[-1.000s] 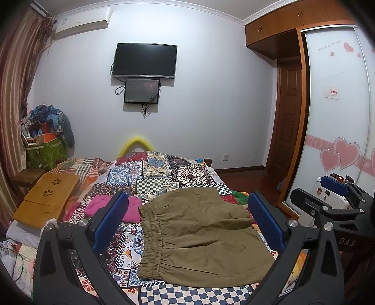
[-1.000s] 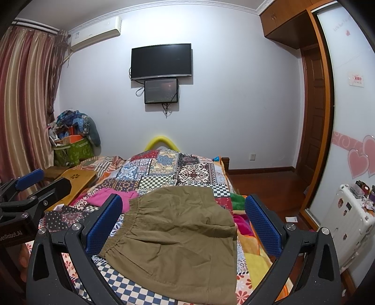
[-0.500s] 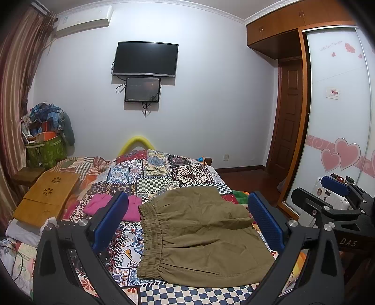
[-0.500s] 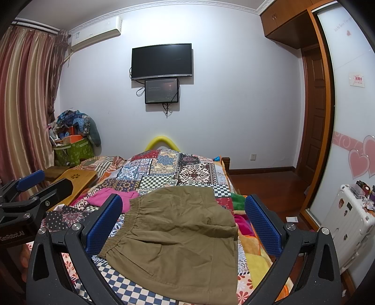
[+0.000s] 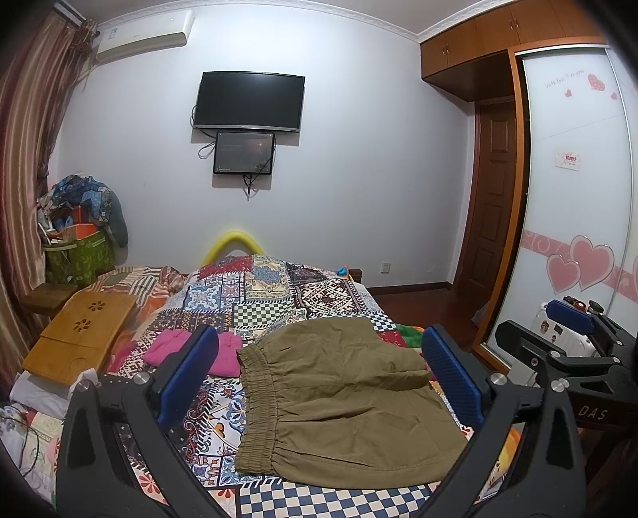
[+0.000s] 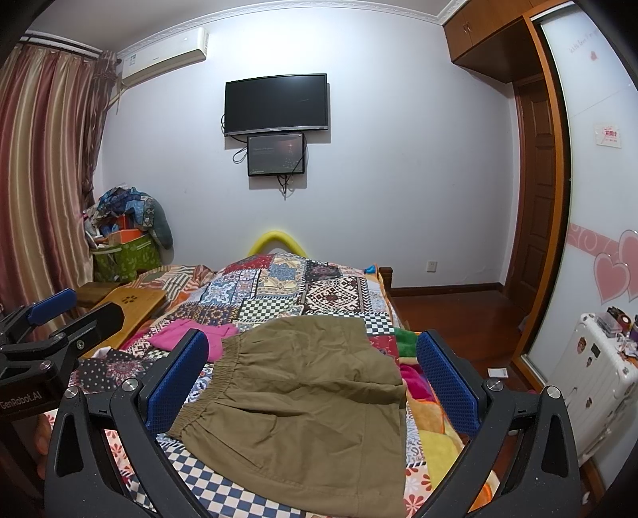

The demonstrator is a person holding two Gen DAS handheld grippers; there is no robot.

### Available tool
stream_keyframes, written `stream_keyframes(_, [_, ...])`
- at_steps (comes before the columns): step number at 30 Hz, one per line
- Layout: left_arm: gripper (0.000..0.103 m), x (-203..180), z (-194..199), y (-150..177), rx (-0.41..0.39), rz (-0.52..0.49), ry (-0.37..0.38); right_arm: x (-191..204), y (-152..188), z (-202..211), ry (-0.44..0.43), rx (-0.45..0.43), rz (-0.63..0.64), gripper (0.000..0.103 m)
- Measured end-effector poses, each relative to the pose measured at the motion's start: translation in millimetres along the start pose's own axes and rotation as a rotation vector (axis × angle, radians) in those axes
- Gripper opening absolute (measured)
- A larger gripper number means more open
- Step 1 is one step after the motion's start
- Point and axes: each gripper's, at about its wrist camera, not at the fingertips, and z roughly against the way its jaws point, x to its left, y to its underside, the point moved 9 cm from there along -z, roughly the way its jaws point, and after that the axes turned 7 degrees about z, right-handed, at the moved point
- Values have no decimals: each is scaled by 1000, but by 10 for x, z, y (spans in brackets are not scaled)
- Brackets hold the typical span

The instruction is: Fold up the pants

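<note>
One pair of olive pants (image 5: 343, 402) is lying on the one bed (image 5: 275, 295), and one pink garment (image 5: 223, 356) is lying beside it. Two screens are hanging on the wall: one large television (image 5: 249, 101) and one smaller monitor (image 5: 244, 153) under it. One air conditioner (image 5: 143, 36) is sitting up high. One wooden lap tray (image 5: 79, 334) is resting at the bedside, one green bag (image 5: 79, 259) is standing behind it, and one white suitcase (image 6: 594, 378) is standing by the wardrobe. Two tongs are showing, the left tongs (image 5: 319, 378) and the right tongs (image 6: 311, 382), each spreading two blue pads (image 5: 189, 370).
</note>
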Motion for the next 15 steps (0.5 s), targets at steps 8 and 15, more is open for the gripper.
stream_keyframes(8, [103, 4, 0, 2, 1, 0, 0, -5, 0, -1, 0, 0, -1, 103])
stream_keyframes(15, [103, 15, -21, 17, 6, 0, -4, 26, 14, 0, 1, 5, -4, 103])
